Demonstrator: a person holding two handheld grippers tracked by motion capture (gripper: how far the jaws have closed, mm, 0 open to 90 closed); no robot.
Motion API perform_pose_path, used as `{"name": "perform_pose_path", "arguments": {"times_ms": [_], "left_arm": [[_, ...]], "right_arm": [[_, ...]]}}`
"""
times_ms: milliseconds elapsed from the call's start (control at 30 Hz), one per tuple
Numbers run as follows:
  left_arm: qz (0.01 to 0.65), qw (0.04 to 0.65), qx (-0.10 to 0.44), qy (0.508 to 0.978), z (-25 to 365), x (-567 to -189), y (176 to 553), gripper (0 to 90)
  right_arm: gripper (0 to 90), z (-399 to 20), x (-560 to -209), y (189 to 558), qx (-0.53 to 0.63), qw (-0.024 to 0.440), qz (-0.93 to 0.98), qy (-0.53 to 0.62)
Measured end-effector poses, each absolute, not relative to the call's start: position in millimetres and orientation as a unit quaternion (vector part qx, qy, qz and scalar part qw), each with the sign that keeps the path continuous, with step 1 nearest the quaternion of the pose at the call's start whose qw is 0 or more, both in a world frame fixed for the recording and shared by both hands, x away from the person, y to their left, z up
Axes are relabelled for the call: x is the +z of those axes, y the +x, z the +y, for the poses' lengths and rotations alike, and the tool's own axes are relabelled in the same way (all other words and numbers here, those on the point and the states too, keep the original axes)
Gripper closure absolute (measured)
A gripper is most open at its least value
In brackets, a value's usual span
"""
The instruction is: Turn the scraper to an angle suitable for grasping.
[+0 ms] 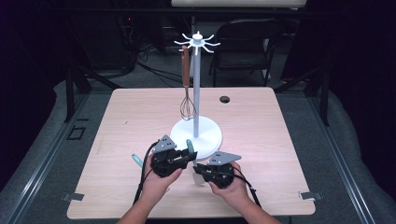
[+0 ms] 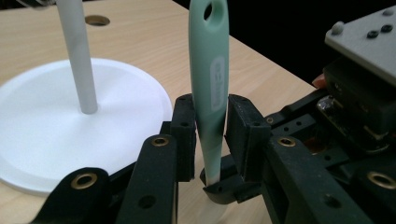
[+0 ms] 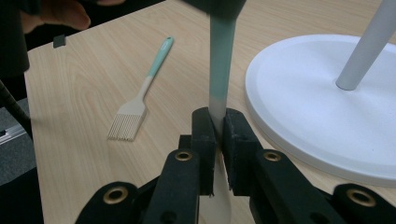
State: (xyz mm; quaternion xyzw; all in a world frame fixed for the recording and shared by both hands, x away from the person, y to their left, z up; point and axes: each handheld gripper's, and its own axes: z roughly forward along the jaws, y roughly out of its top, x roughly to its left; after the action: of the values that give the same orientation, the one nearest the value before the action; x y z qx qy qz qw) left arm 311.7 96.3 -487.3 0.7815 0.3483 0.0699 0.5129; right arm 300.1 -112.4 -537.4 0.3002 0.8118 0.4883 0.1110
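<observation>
Mint-green and cream, the spatula (image 2: pixel 209 88) is the thing we see in hand, held above the table (image 1: pixel 261 140) just in front of the stand's base (image 1: pixel 210 135). In the left gripper view, the left gripper (image 2: pixel 210 126) has its jaws narrowed around the green handle, the pads against its sides; the handle's hanging hole points up and away. In the right gripper view, the right gripper (image 3: pixel 217 135) is clamped on the pale neck where green turns to cream, with the cream blade running down between its jaws. No earlier frame is given, so we describe only the grip as it stands.

Surroundings. In the high view, the white stand (image 1: pixel 196 84) rises from its round base, close beyond both grippers, and its pole is the nearest obstacle to the handle. A whisk (image 1: pixel 187 88) with a brown handle hangs from one of the hooks at the top, beside the pole and over the base's far edge. A brush (image 3: pixel 140 93) with a green handle lies flat on the table, apart from the spatula on the person's left.

Differences between views. The high view gives us the whisk, the hooks and both hands side by side. The left gripper view gives the handle's hole and label. The right gripper view gives the brush's bristles and the blade.
</observation>
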Motion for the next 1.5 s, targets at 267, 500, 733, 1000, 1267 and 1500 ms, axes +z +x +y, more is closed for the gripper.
{"name": "perform_pose_path", "arguments": {"times_ms": [267,500,733,1000,1267,1500], "left_arm": [[0.359,0.5,0.058,0.786,91.8,-504.8,308.5,74.5],[0.372,0.498,0.059,0.781,86.7,-509.4,304.2,77.5],[0.357,0.499,0.069,0.787,81.1,-510.4,303.7,83.6],[0.349,0.49,0.059,0.796,79.7,-505.1,310.1,84.7],[0.344,0.489,0.065,0.799,80.9,-493.7,314.8,84.7],[0.346,0.485,0.064,0.801,84.6,-489.2,321.1,84.8]], "right_arm": [[84.5,-112.2,-537.9,298.7,0.494,0.108,0.809,0.3],[83.4,-114.2,-538.4,297.2,0.489,0.111,0.811,0.302],[78.4,-124.8,-536.2,294.5,0.481,0.11,0.815,0.303],[74.5,-144.7,-531.7,290.8,0.474,0.112,0.816,0.31],[69.3,-155.9,-534.0,292.3,0.464,0.127,0.815,0.324],[66.8,-159.9,-536.8,292.9,0.457,0.127,0.814,0.336]]}}
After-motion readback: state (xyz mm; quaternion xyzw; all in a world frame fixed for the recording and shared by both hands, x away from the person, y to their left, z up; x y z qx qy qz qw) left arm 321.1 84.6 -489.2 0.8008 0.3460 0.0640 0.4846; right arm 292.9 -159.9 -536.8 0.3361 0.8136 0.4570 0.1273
